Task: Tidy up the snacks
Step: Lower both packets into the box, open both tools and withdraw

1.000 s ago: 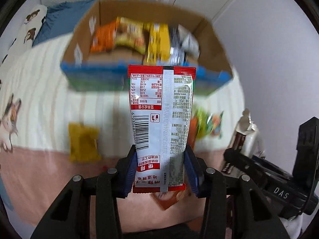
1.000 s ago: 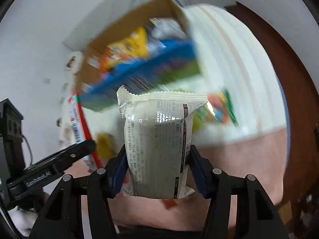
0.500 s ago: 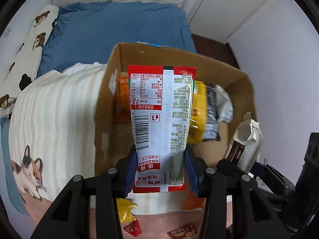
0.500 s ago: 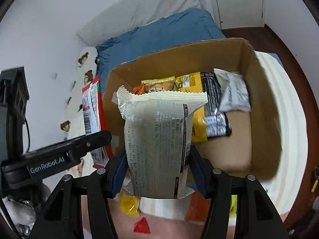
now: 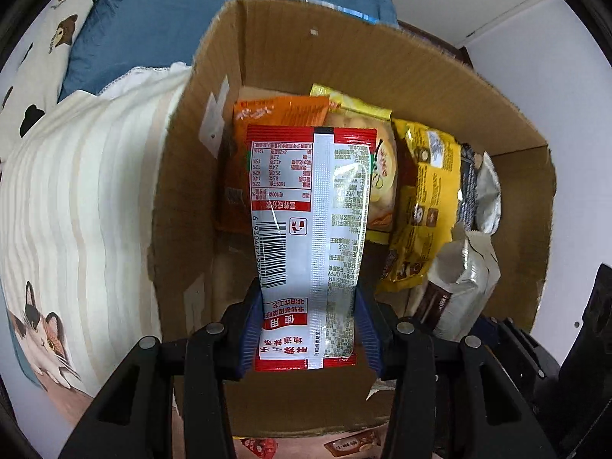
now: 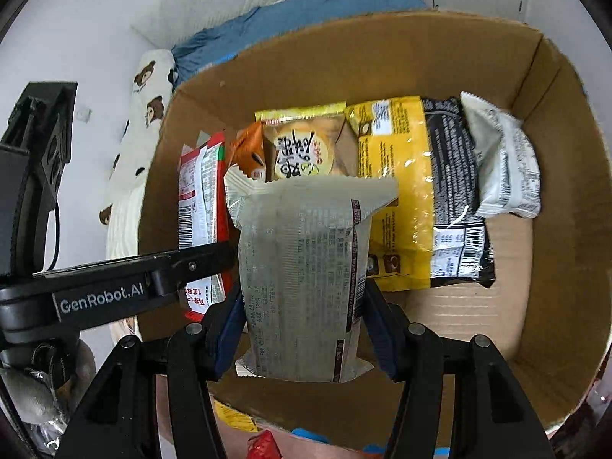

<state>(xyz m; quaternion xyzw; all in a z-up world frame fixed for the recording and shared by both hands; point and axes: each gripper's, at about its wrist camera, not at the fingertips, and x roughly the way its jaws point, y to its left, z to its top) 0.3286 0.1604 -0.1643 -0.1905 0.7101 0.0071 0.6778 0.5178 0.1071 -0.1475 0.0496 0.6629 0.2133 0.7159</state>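
Since a second ago both hands have come from in front of the cardboard box [image 5: 382, 57] to above its inside. The left gripper [image 5: 310, 329] has its fingers closed on the red-and-white packet [image 5: 310, 206]; the right gripper [image 6: 302, 329] grips the pale packet [image 6: 302, 252]. This is the placing step. Next, I think, each packet must go down beside the row of snacks [image 6: 390, 176], then be released.
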